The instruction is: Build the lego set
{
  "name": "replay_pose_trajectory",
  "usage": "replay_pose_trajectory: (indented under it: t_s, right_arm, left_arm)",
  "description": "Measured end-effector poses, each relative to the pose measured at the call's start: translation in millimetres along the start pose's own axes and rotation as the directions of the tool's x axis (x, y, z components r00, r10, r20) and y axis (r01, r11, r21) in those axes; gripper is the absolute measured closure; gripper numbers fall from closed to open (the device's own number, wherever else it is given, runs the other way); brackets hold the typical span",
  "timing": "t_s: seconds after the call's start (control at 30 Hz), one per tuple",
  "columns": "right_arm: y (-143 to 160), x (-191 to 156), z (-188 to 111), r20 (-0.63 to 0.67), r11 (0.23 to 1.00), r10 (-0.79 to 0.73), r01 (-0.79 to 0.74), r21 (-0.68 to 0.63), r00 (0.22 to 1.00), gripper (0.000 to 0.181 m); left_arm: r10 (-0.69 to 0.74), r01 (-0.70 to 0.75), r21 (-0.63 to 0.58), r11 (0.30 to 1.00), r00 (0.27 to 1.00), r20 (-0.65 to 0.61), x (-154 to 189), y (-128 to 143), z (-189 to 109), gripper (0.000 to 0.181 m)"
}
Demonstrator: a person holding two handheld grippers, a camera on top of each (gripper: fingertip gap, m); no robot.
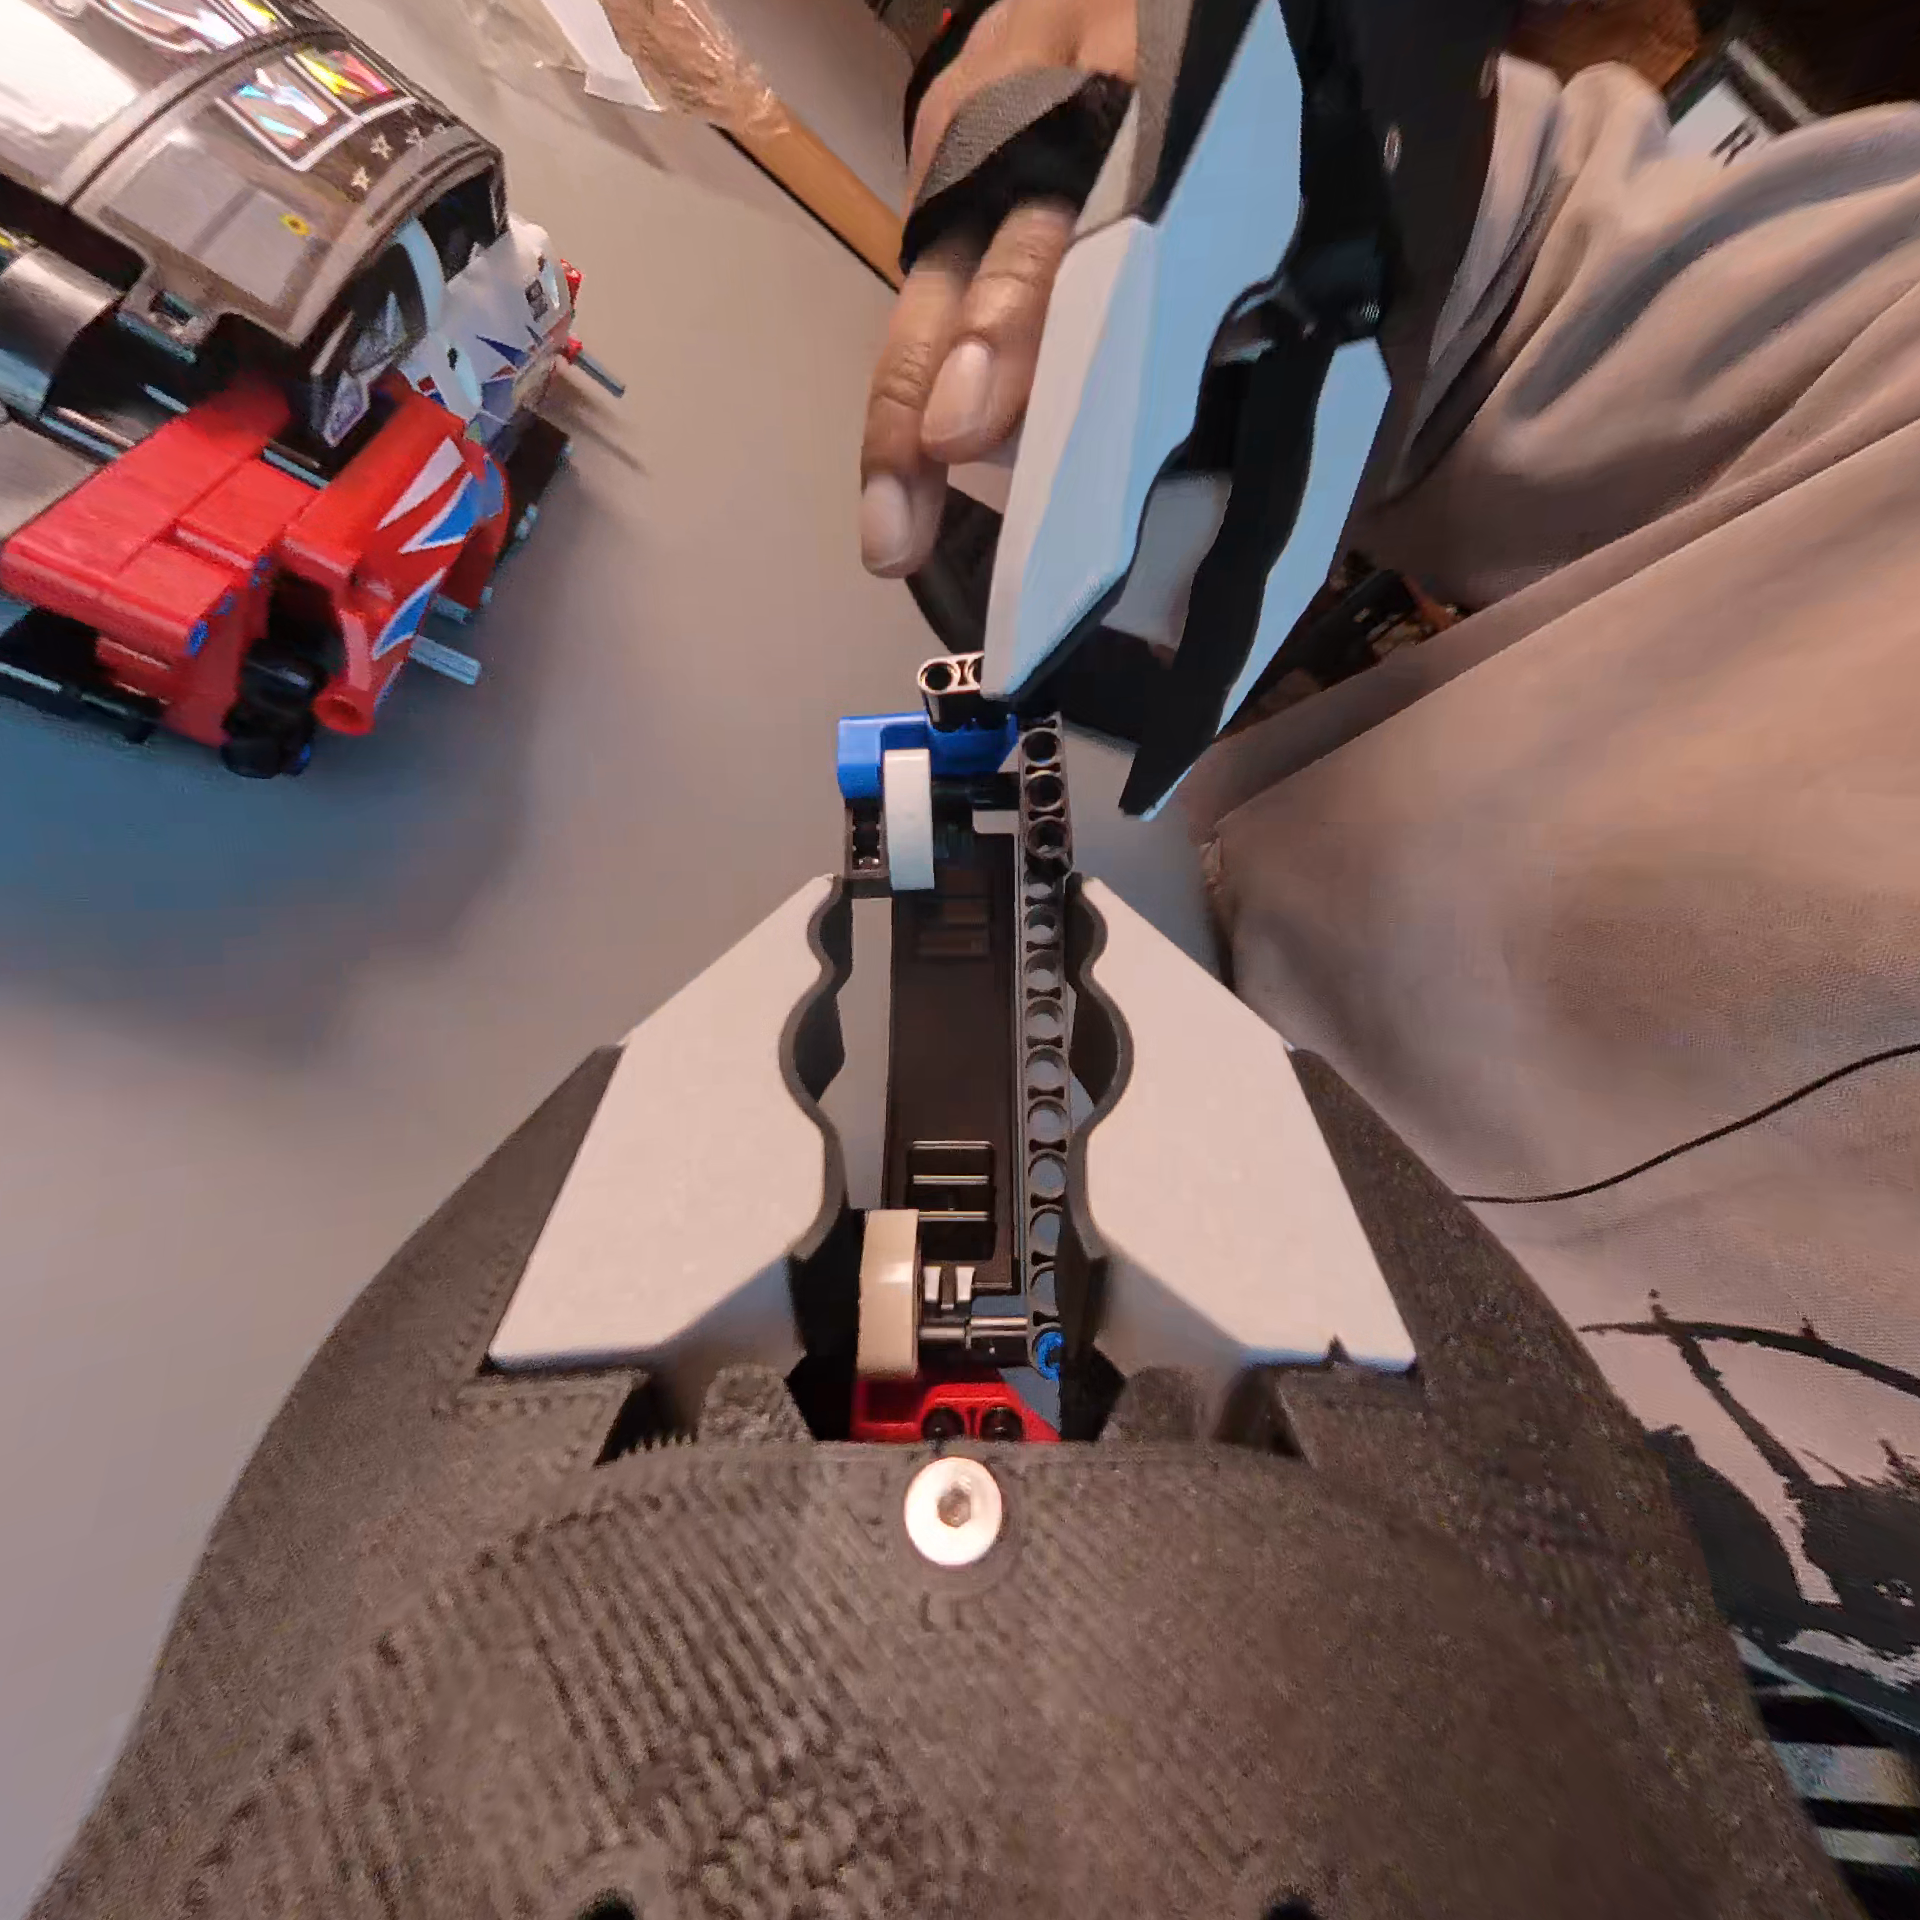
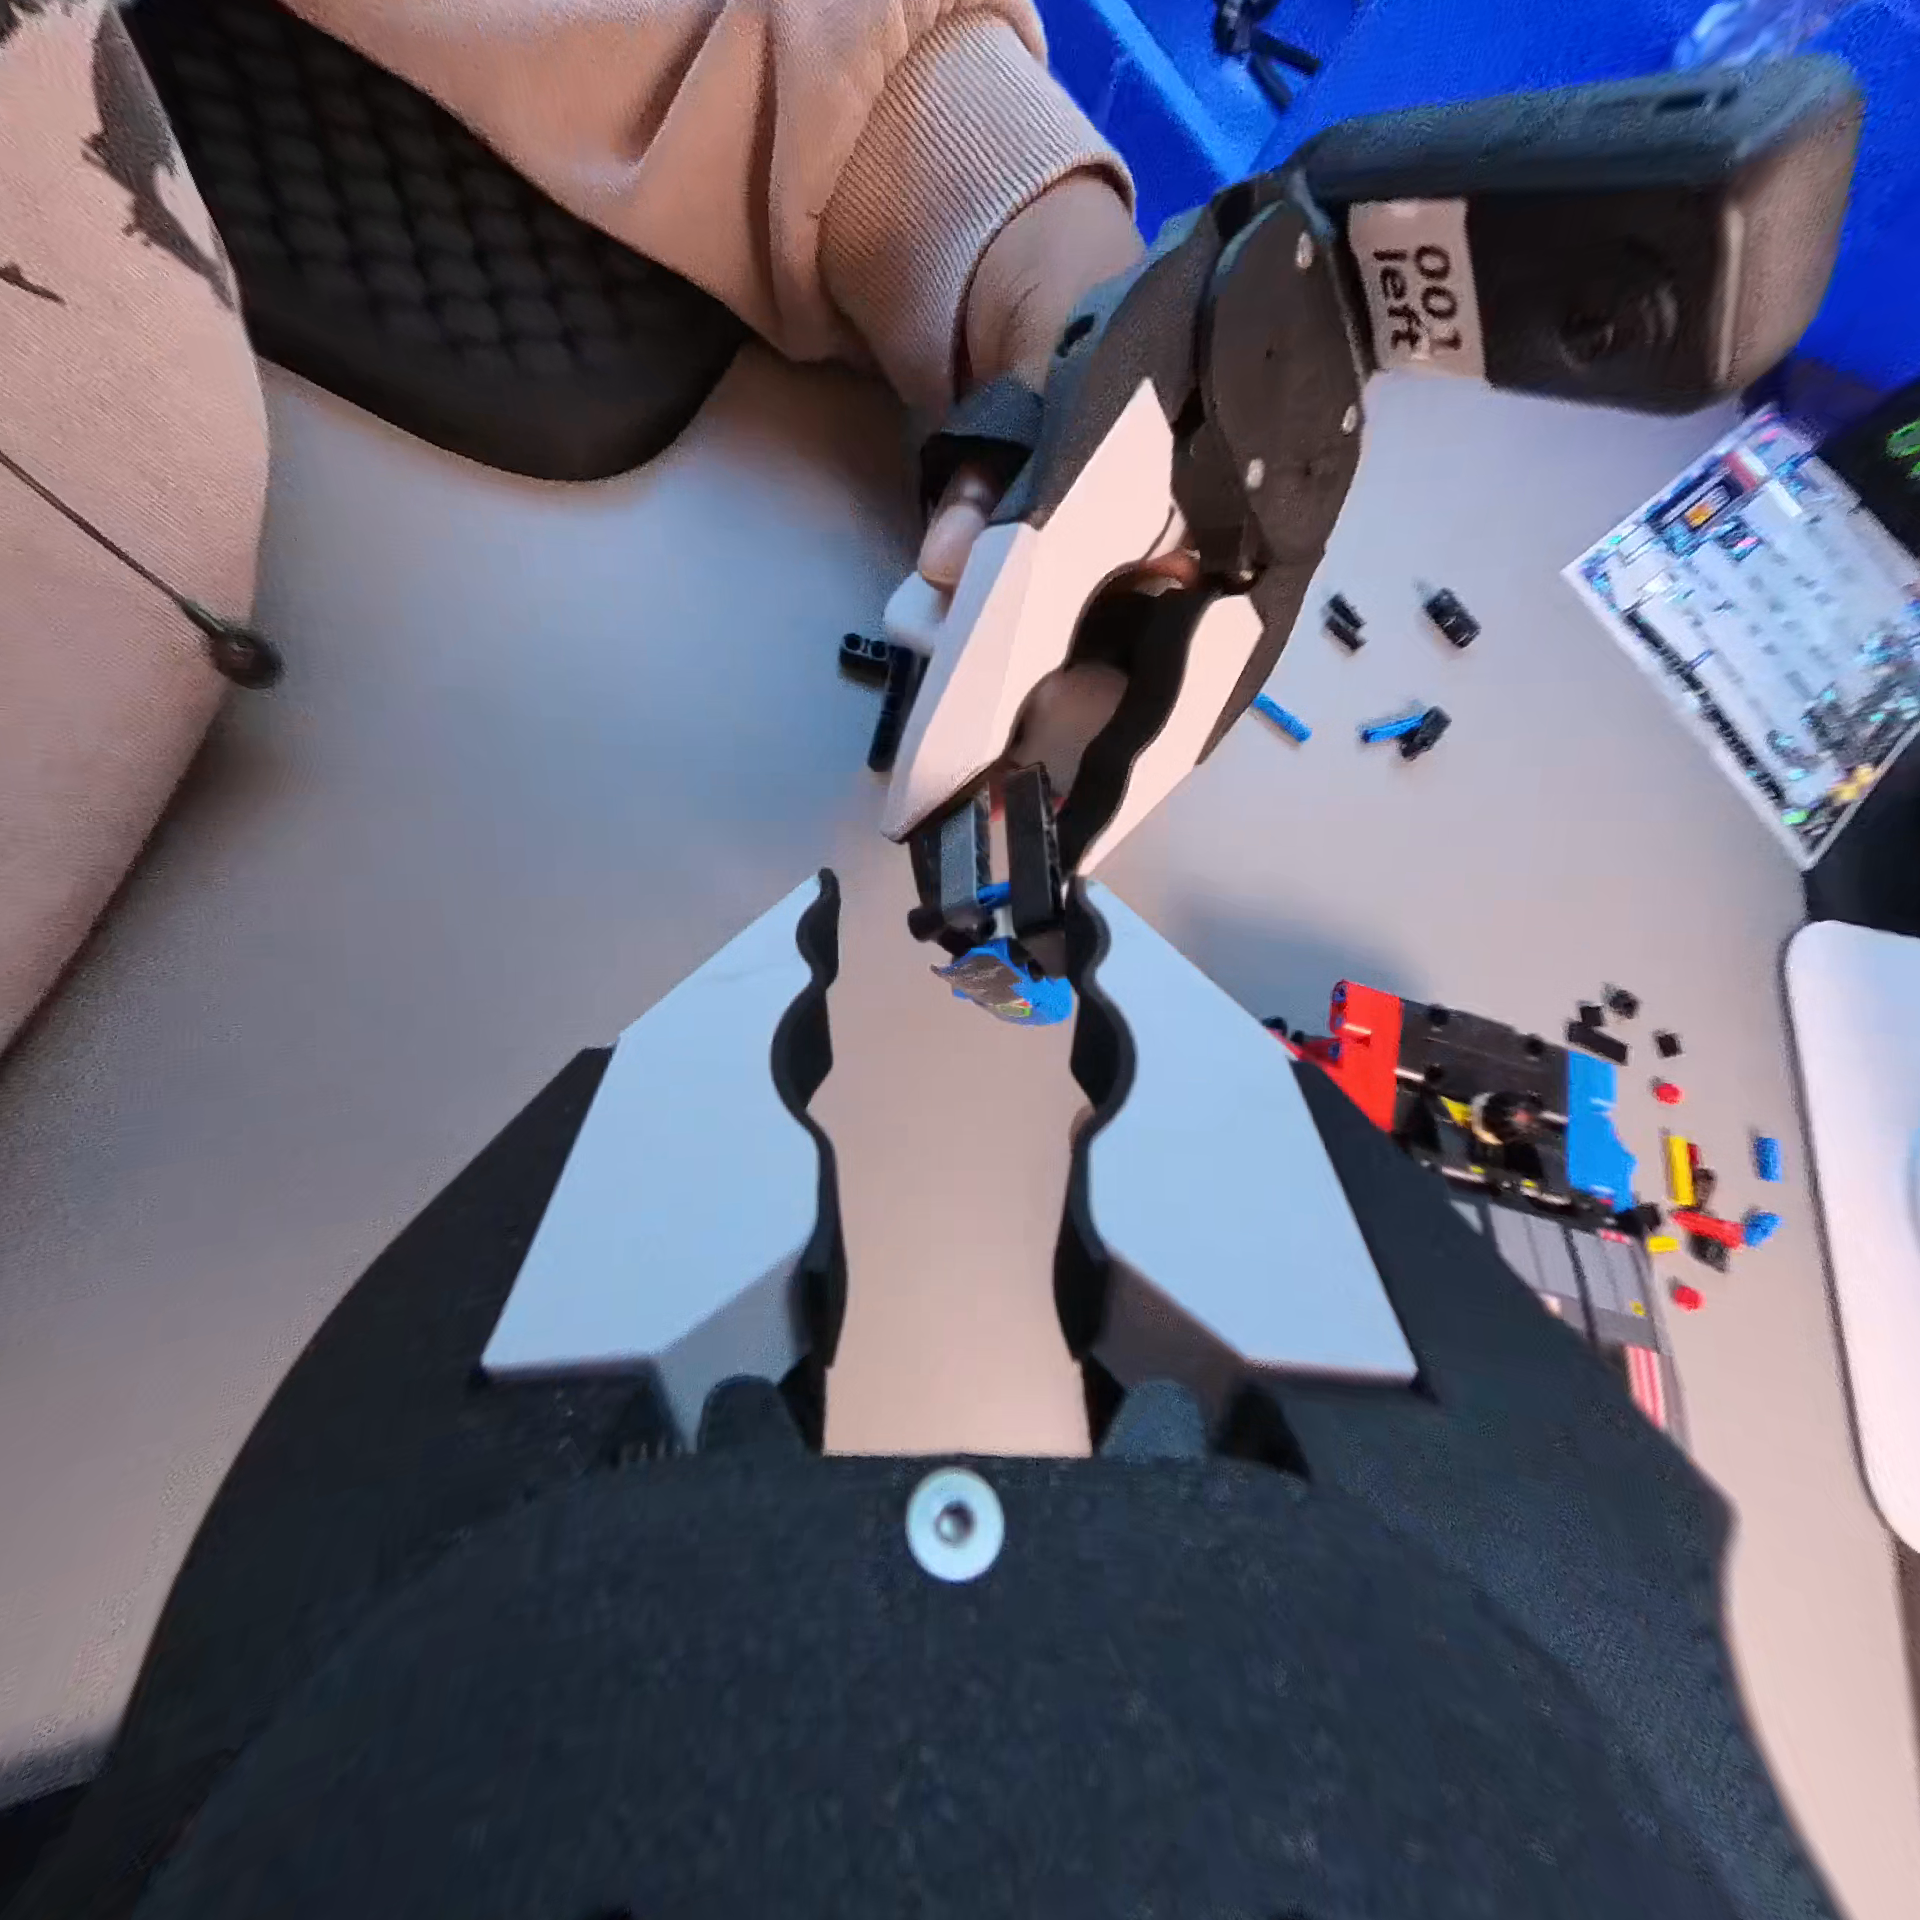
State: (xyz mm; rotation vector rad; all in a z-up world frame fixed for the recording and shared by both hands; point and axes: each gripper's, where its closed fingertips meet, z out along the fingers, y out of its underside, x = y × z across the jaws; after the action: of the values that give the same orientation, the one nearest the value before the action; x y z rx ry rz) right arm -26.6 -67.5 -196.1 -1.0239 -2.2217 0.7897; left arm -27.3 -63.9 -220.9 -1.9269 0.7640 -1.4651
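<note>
Black lego assembly (image 1: 961, 1060) sits clamped in left gripper (image 1: 956, 1091) fingers (right gripper (image 2: 956, 1122) fingers parted, empty).

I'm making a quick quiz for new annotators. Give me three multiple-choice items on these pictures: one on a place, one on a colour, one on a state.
1. Where is the long black lego subassembly?
A. flat on the table
B. between the left gripper fingers
C. on the booklet

2. What colour is the piece at its far end?
A. blue
B. yellow
C. green

3. How does the right gripper stand?
A. shut on a red brick
B. open and holding nothing
C. out of view

Key: 1 B, the pads close on its sides in the left wrist view; 2 A, blue shows beside the white wheel; 3 B, bare table shows between its fingers.
</note>
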Motion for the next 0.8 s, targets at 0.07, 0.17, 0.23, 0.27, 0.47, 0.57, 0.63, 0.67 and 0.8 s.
replay_pose_trajectory:
  t_s: [0.07, 0.17, 0.23, 0.27, 0.47, 0.57, 0.63, 0.67, 0.8]
  right_arm:
    - [-1.3, 2.2, 1.1, -0.082, 0.997, -0.074, 0.074, 0.002, 0.994, 0.139]
    - [-2.9, 3.9, 3.8, -0.137, 0.988, -0.155, 0.156, -0.008, 0.978, 0.142]
    - [-3.3, 2.8, 4.3, -0.138, 0.981, -0.196, 0.195, -0.021, 0.971, 0.147]
    - [-4.5, 1.8, 3.6, -0.133, 0.979, -0.204, 0.203, -0.019, 0.97, 0.147]
    - [-9.8, -8.0, 1.5, -0.082, 0.978, -0.21, 0.21, -0.009, 0.974, 0.151]
    - [-11.3, -11.2, -0.6, -0.048, 0.982, -0.189, 0.189, 0.004, 0.981, 0.151]
    - [-13.5, -13.2, -2.0, -0.025, 0.986, -0.168, 0.168, 0.016, 0.985, 0.151]
    - [-14.8, -14.8, -2.6, -0.009, 0.988, -0.154, 0.154, 0.029, 0.988, 0.151]
    - [-18.4, -20.0, -4.1, 0.046, 0.995, -0.078, 0.075, 0.068, 0.996, 0.158]
  left_arm:
    - [-0.041, 0.042, 0.019, 0.999, 0.998, -0.044, 4.6, -2.0, 0.7, 0.143]
    - [-0.098, 0.102, 0.031, 0.994, 0.989, -0.115, 13.1, -4.2, 3.1, 0.143]
    - [-0.132, 0.138, 0.033, 0.99, 0.98, -0.149, 16.9, -4.1, 4.5, 0.143]
    - [-0.15, 0.158, 0.037, 0.987, 0.974, -0.167, 18.8, -4.0, 4.5, 0.143]
    - [-0.227, 0.238, 0.014, 0.971, 0.941, -0.253, 30.1, 0.0, 6.6, 0.142]
    - [-0.249, 0.259, -0.002, 0.966, 0.927, -0.281, 34.2, 0.7, 8.5, 0.142]
    - [-0.259, 0.269, -0.011, 0.963, 0.917, -0.303, 37.6, 0.8, 9.2, 0.143]
    - [-0.264, 0.274, -0.016, 0.962, 0.911, -0.317, 39.5, 1.1, 9.5, 0.143]
    - [-0.299, 0.31, -0.029, 0.95, 0.881, -0.367, 44.5, 0.9, 9.6, 0.143]
